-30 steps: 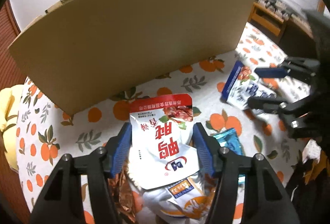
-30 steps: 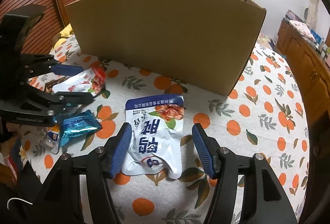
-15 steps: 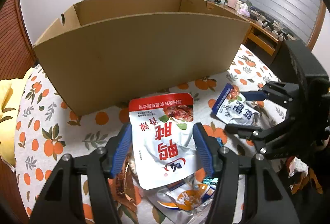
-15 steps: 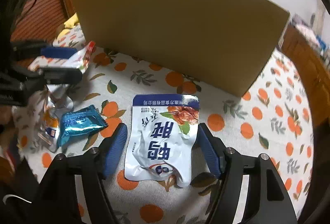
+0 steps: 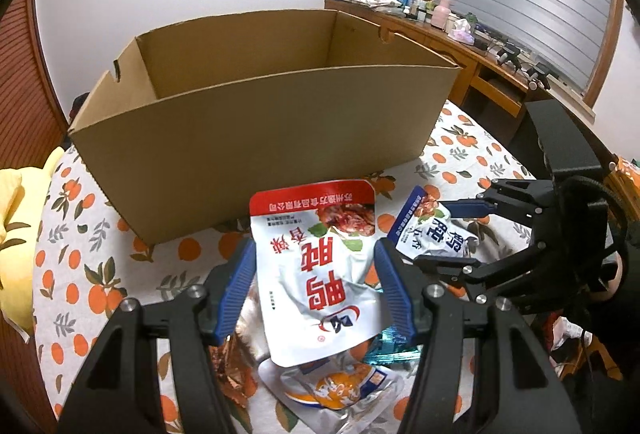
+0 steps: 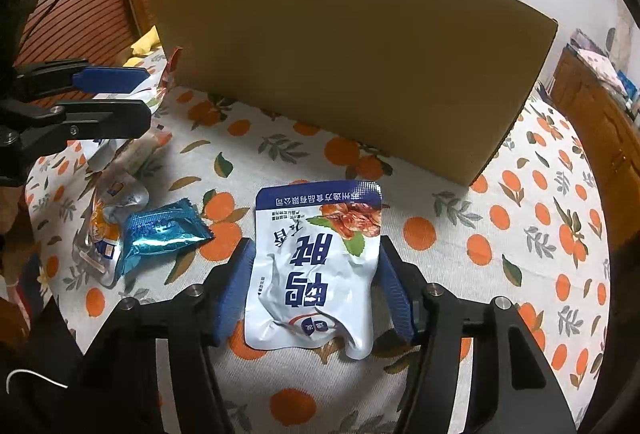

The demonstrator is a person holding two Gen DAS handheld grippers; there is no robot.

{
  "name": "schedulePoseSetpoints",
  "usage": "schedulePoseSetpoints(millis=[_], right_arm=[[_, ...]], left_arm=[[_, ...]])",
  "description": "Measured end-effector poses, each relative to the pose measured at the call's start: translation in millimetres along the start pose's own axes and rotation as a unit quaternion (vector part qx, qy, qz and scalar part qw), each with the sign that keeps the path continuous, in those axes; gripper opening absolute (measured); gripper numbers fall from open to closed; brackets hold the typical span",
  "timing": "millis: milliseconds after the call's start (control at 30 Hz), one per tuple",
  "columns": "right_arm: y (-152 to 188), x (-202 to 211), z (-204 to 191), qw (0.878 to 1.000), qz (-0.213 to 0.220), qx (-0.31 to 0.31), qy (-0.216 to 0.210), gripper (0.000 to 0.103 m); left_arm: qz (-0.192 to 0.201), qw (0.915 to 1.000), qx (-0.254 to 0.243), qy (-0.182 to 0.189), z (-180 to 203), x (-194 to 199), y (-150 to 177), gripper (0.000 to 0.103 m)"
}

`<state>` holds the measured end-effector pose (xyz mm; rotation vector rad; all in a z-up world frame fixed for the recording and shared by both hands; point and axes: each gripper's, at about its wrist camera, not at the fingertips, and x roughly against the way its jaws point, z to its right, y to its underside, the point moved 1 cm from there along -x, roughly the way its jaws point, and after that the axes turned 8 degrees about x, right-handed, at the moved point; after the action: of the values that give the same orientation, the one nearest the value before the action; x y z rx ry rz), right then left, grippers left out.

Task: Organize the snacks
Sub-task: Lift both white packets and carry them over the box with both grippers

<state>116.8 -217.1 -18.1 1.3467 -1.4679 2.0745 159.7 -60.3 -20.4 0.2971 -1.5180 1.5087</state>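
Note:
My left gripper (image 5: 316, 286) is shut on a white snack pouch with a red top band (image 5: 316, 266) and holds it lifted in front of the open cardboard box (image 5: 248, 122). My right gripper (image 6: 316, 286) is shut on a white pouch with a blue top band (image 6: 316, 266), held low over the tablecloth. The right gripper also shows in the left wrist view (image 5: 444, 234); the left gripper shows in the right wrist view (image 6: 120, 98). The box (image 6: 352, 74) stands behind both pouches.
A teal foil packet (image 6: 164, 234) and a clear orange-printed pouch (image 6: 100, 230) lie on the orange-patterned tablecloth (image 6: 520, 234). Copper foil wrappers (image 5: 236, 358) lie under the left gripper. A yellow cushion (image 5: 16, 234) sits at the left, a wooden desk (image 5: 460, 46) behind the box.
My left gripper has risen with the red-topped pouch, so the box's inside now shows. My right gripper has closed in on the blue-topped pouch and taken hold of it.

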Motion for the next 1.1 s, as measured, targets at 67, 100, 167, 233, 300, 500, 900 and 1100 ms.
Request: schedulePoseSetpoints(millis=[67, 100, 167, 233, 300, 500, 900, 1100], right_arm=[[1.4, 1.0, -0.4, 1.000, 0.001, 0.000, 0.001, 0.062], [1.7, 1.4, -0.5, 1.000, 0.002, 0.000, 0.001, 0.062], [2.5, 4.2, 0.1, 1.000, 0.006, -0.001, 0.003, 0.062], [0.5, 5.8, 1.0, 1.000, 0.010, -0.003, 0.003, 0.062], [0.1, 11.6, 1.1, 1.000, 0.018, -0.005, 0.004, 0.062], [-10.5, 37.2, 2.2, 0.999, 0.048, -0.004, 0.010, 0.062], [-46.6, 79.3, 9.7, 0.995, 0.102, 0.007, 0.020, 0.062], [-62.9, 89.2, 18.5, 0.993, 0.119, 0.003, 0.021, 0.062]], left_arm=[[0.002, 1.0000, -0.002, 0.000, 2.5, 0.4, -1.0, 0.059], [0.003, 1.0000, -0.004, 0.001, 3.1, 1.6, -1.8, 0.059], [0.006, 1.0000, -0.005, 0.001, 5.5, 3.6, -3.0, 0.059], [0.010, 0.9999, -0.006, 0.002, 6.6, 6.8, -5.0, 0.059], [0.015, 0.9998, -0.008, 0.004, 7.3, 10.9, -7.0, 0.059], [0.035, 0.9993, -0.011, 0.009, 8.3, 30.1, -22.1, 0.059], [0.075, 0.9969, -0.021, 0.001, 0.1, 66.1, -64.5, 0.059], [0.081, 0.9963, -0.023, -0.016, -6.2, 67.1, -84.0, 0.060]])
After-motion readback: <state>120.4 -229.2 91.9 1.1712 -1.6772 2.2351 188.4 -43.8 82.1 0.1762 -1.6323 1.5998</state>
